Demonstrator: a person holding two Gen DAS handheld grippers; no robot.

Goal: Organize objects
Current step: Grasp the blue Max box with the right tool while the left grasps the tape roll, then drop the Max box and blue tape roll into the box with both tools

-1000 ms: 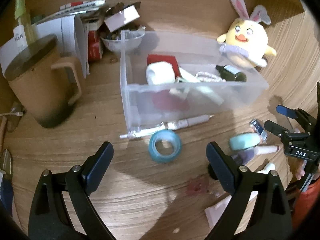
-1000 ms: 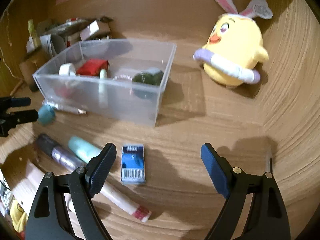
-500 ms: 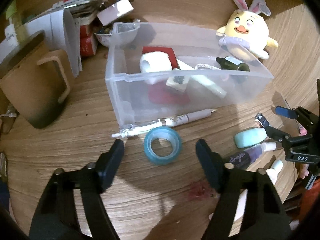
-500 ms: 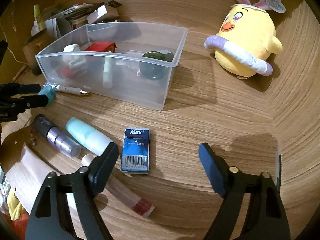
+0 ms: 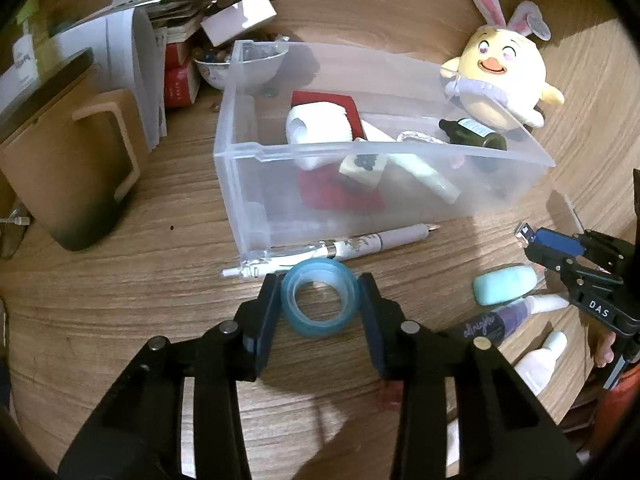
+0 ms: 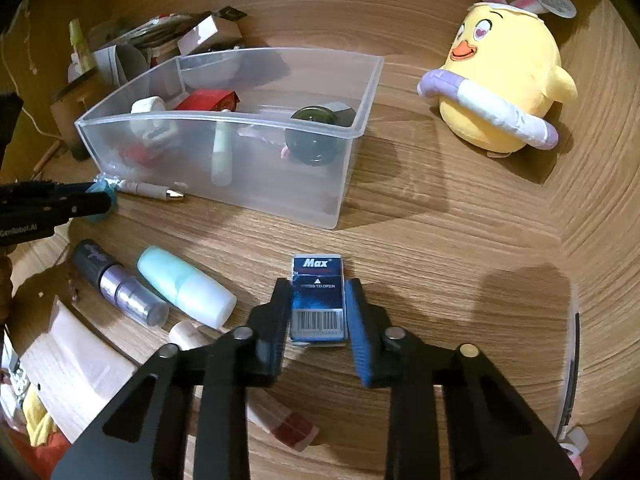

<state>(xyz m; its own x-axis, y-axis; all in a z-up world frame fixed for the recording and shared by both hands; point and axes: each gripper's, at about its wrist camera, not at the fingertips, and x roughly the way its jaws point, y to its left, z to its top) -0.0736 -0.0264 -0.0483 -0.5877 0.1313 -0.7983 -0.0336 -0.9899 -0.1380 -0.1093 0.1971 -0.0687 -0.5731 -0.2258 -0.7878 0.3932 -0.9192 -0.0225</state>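
Note:
My left gripper (image 5: 319, 300) is shut on a blue tape roll (image 5: 319, 302) lying on the wooden table, just in front of a clear plastic bin (image 5: 256, 184). My right gripper (image 6: 318, 308) is shut on a small blue "Max" box (image 6: 318, 300) on the table, in front of the bin (image 6: 344, 184). The bin holds a white roll (image 5: 318, 126), a red item (image 5: 336, 192), a pale tube (image 5: 424, 174) and a dark bottle (image 5: 474, 134). The right gripper with the blue box also shows in the left wrist view (image 5: 556, 246).
A white pen (image 5: 340, 250) lies against the bin's front. A mint tube (image 6: 186, 286), a purple tube (image 6: 120, 284) and a white tube (image 6: 280, 420) lie left of the box. A yellow chick plush (image 6: 500, 92) sits at right. A brown mug (image 5: 68, 176), papers and a bowl (image 5: 240, 68) stand at left.
Both grippers moved forward and down and closed: the left one onto the blue tape roll, the right one onto the blue Max box.

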